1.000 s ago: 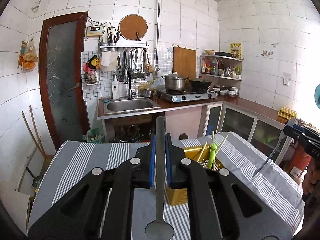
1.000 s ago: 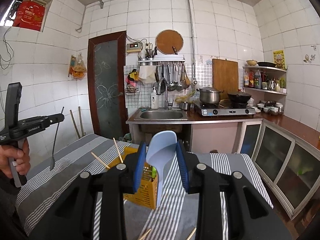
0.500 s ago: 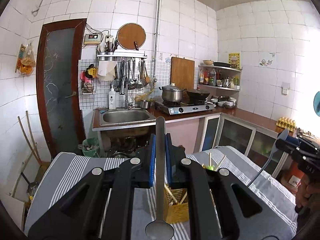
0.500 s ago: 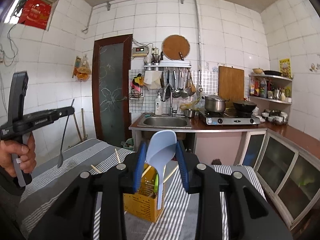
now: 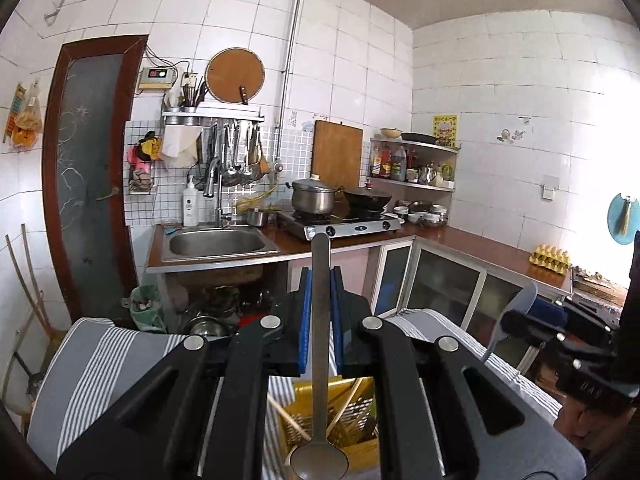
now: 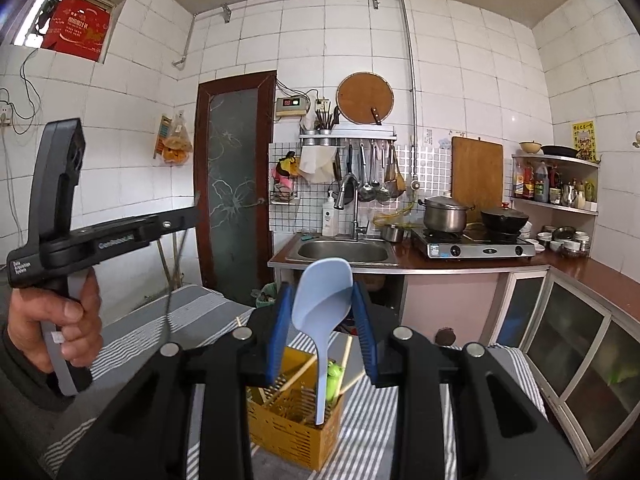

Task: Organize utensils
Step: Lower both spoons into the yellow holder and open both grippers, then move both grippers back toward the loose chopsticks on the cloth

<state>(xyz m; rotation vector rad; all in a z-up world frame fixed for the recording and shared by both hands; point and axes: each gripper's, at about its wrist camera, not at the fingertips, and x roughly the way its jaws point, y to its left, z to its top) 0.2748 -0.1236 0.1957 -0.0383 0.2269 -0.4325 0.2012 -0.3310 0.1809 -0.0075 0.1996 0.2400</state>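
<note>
left gripper (image 5: 320, 320): blue pads (image 5: 305, 320) closed flat on the handle of a metal spoon (image 5: 320, 360). handle end points up and away, bowl hangs low toward the camera, over a yellow holder (image 5: 360, 448). seen from the right wrist, the spoon hangs thin and dark below this gripper, above the striped cloth.

right gripper (image 6: 322, 328): pads narrowed onto the bowl of a pale blue scoop (image 6: 322, 304), one pad at each edge. scoop bowl up, handle pointing down; its tip lies over the holder's (image 6: 292, 432) front rim, whether inside or just above cannot be told.

holder: slotted yellow box standing on a grey-and-white striped cloth (image 6: 160, 320). contents: chopsticks (image 6: 296, 376) leaning at angles; a green item (image 6: 333, 380) beside the scoop handle.

left hand (image 6: 60, 320): wrapped round the left gripper's grip.

background: sink (image 6: 344, 252), stove (image 6: 476, 244) with pot (image 6: 446, 216) and wok (image 6: 504, 218), door (image 6: 234, 184).
</note>
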